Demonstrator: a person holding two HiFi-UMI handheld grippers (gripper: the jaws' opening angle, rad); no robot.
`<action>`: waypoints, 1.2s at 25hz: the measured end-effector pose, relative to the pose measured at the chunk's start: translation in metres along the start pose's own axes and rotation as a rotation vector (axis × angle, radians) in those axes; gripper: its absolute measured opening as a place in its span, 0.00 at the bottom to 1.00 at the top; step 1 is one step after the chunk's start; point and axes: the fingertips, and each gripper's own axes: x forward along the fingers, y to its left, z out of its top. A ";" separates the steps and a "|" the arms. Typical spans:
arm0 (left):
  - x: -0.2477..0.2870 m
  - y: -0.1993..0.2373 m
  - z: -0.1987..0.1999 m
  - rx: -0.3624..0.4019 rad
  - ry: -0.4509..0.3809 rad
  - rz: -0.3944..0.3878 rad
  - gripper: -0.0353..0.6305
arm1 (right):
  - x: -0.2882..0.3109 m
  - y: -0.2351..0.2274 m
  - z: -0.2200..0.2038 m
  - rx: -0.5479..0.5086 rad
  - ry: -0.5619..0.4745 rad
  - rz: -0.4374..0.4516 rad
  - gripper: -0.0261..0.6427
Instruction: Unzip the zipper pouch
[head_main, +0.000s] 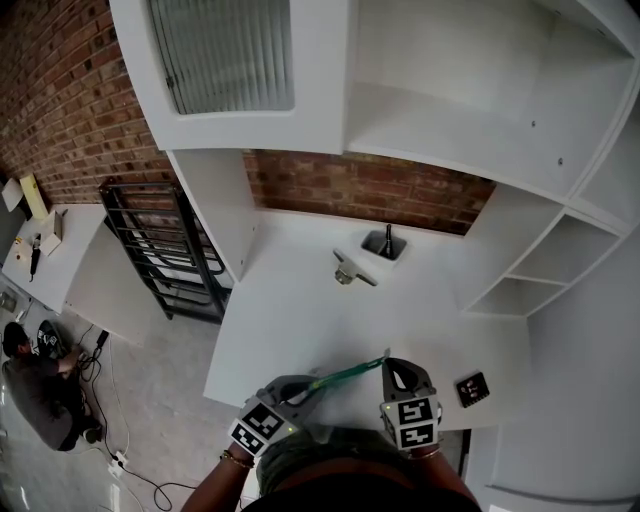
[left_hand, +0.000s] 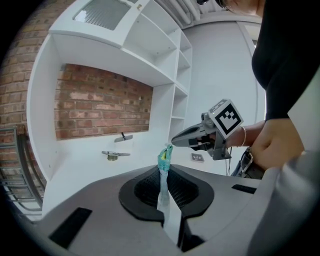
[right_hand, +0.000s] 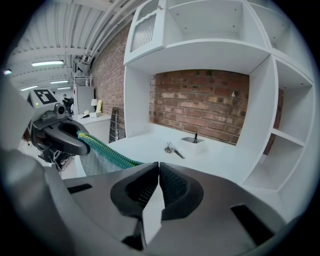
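A green zipper pouch (head_main: 345, 376) is stretched tight between my two grippers, above the white desk's (head_main: 300, 320) near edge. My left gripper (head_main: 312, 385) is shut on one end of it. In the left gripper view the pale fabric with its green top (left_hand: 163, 159) stands pinched between the pads at the left gripper (left_hand: 164, 172). My right gripper (head_main: 387, 362) is shut at the other end of the zipper, and its tip (left_hand: 175, 141) touches the pouch's top. In the right gripper view the green zipper band (right_hand: 107, 154) runs from the left gripper (right_hand: 80, 140) to my right gripper (right_hand: 158, 167), and the pull is hidden.
Further back on the desk lie a metal part (head_main: 352, 271) and a small tray with a black item (head_main: 387, 243). A black marker tile (head_main: 472, 388) sits at the right. A black metal rack (head_main: 165, 255) stands left of the desk, and a person (head_main: 35, 375) sits on the floor.
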 end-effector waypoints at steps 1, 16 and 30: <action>-0.001 0.000 0.000 -0.005 -0.003 0.007 0.09 | 0.001 0.001 0.000 0.005 -0.003 0.009 0.05; 0.005 0.007 0.012 -0.015 -0.047 0.086 0.09 | -0.001 -0.007 -0.007 0.054 -0.065 0.061 0.06; 0.016 0.092 0.057 0.021 -0.119 0.289 0.09 | -0.015 -0.011 -0.023 0.121 -0.104 0.163 0.10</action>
